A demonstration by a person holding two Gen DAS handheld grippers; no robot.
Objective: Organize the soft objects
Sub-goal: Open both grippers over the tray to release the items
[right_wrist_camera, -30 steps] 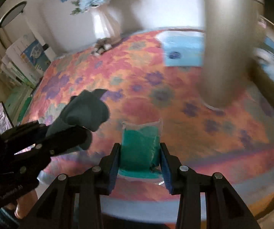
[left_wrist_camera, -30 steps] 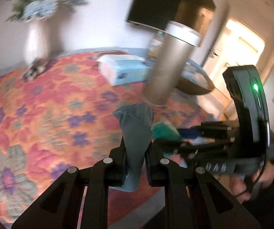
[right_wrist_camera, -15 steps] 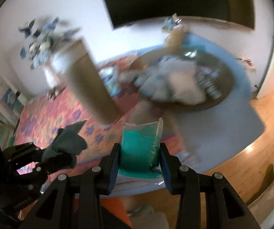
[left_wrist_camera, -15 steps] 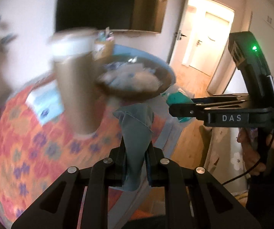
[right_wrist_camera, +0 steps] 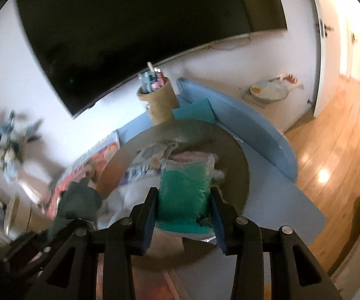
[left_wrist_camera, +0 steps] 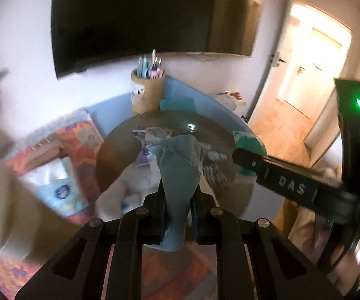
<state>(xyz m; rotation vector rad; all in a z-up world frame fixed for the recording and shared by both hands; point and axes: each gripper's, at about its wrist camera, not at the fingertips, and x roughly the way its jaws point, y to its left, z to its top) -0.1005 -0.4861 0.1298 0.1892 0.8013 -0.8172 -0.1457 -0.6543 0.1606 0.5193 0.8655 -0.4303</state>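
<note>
Two loads in my hands: left hand-held gripper [left_wrist_camera: 177,215] clamped on grey-blue cloth [left_wrist_camera: 178,165], long axis upright; right hand-held gripper [right_wrist_camera: 184,212] clamped on teal packet [right_wrist_camera: 185,192]. Round basket [right_wrist_camera: 240,160] of soft things lies straight ahead below both; right hand looks nearer.

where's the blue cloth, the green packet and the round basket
blue cloth [left_wrist_camera: 177,165], left wrist view, folded upper part
green packet [right_wrist_camera: 183,190], right wrist view, middle of its face
round basket [right_wrist_camera: 240,165], right wrist view, right rim
</note>
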